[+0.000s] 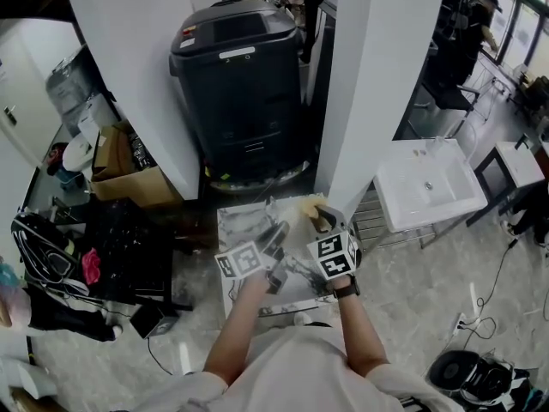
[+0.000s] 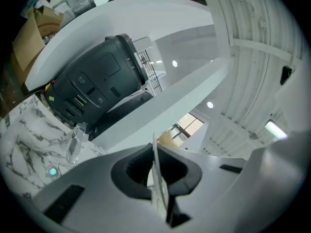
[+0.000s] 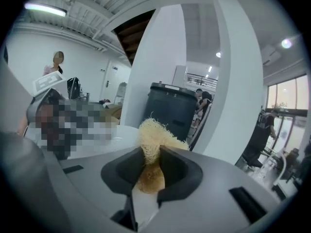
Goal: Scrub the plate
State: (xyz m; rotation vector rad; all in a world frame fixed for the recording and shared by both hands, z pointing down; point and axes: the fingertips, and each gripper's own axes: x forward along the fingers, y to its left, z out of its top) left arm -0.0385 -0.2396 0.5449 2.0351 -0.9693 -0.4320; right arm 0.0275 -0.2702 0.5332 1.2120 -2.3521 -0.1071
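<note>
Left gripper view, left gripper (image 2: 156, 169) pinched tight on plate (image 2: 158, 191) rim, plate upright, edge-on, long axis pointing away from jaws, right gripper (image 3: 151, 164) clamping yellow fibrous scrubber (image 3: 153, 132), both above marble table's (image 1: 236, 226) far edge, cardboard box (image 1: 129, 183) off its left, contents unclear.

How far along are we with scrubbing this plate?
Pick-up looks done: the left gripper is clamped on the plate by its thin rim, and the right gripper pinches the fibrous yellow scrubber. In hand: both are held close together over the marble table. Left: the scrubbing itself; no view shows scrubber touching plate.
</note>
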